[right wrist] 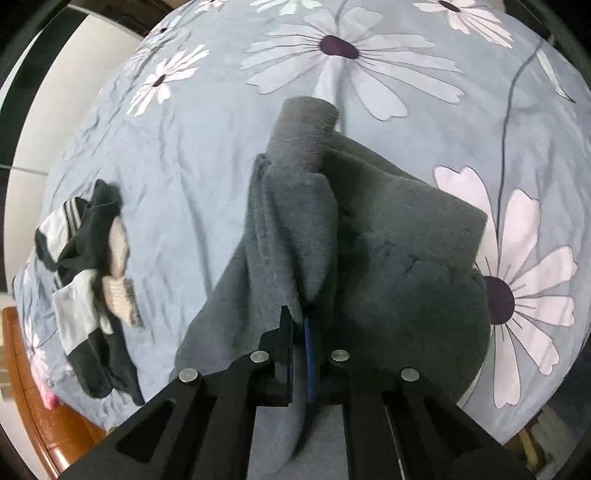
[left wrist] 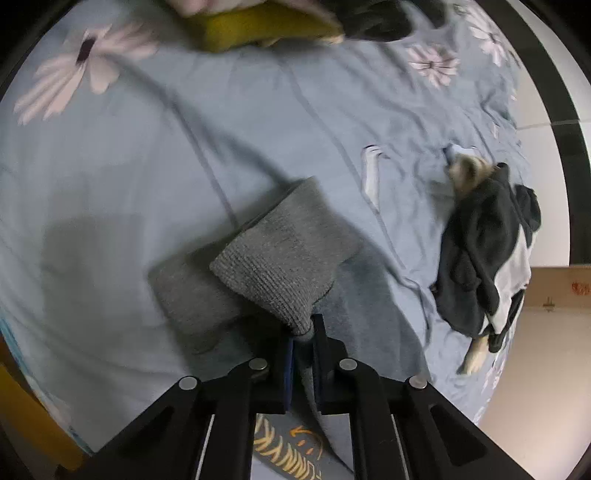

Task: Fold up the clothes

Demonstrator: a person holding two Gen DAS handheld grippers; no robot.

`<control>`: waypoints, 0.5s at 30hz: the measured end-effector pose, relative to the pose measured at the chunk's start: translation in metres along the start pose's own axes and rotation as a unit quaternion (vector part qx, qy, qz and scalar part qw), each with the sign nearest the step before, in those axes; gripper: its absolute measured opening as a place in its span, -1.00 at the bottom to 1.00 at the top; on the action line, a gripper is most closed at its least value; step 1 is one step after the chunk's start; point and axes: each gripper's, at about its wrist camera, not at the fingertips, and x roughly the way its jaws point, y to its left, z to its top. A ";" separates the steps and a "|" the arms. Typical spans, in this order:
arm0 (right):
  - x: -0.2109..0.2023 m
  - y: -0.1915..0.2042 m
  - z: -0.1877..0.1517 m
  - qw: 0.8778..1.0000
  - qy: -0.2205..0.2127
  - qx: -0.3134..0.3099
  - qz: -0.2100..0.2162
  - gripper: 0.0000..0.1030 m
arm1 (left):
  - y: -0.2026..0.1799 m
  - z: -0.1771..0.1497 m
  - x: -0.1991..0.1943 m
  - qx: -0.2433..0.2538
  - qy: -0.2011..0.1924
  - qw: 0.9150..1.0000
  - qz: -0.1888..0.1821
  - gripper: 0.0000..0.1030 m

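The left gripper [left wrist: 303, 338] is pinched tight on a corner of the grey knit garment [left wrist: 280, 258], jaws nearly together with only cloth between them; the ribbed fabric lifts off the blue flowered bedsheet [left wrist: 110, 177], its folded part lying just beyond. A dark and white pile of clothes [left wrist: 487, 258] sits well off toward the bed's edge, and a yellow item [left wrist: 258, 26] lies blurred at the far end. The right gripper [right wrist: 298, 328] is likewise clamped on the grey garment [right wrist: 388, 258], which bunches in thick folds over the bedsheet [right wrist: 184, 166], a sleeve end standing up ahead. The clothes pile [right wrist: 85, 284] lies apart near the wooden bed frame [right wrist: 40, 406].
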 end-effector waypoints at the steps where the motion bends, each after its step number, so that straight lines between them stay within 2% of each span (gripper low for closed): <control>1: -0.004 0.002 0.001 1.000 0.001 -0.008 0.007 -0.93 | -0.006 0.001 -0.006 0.008 -0.005 1.000 -0.005 -0.85; 5: -0.041 0.011 0.002 0.997 -0.019 -0.036 0.063 -0.94 | -0.039 0.006 -0.045 0.048 -0.033 0.997 -0.055 -0.85; 8: -0.074 0.000 -0.004 0.993 -0.041 -0.052 0.094 -0.94 | -0.052 0.002 -0.076 0.093 -0.056 0.991 -0.076 -0.85; 9: -0.072 -0.012 -0.009 0.995 -0.039 -0.049 0.083 -0.94 | -0.048 -0.001 -0.078 0.103 -0.058 0.991 -0.066 -0.85; 12: -0.068 -0.049 -0.024 0.997 -0.030 -0.040 0.051 -0.94 | -0.014 -0.008 -0.052 0.094 -0.025 0.995 -0.010 -0.85; 15: -0.038 -0.094 -0.038 1.000 0.006 0.009 0.015 -0.94 | 0.024 -0.017 -0.021 0.073 0.010 0.996 0.052 -0.85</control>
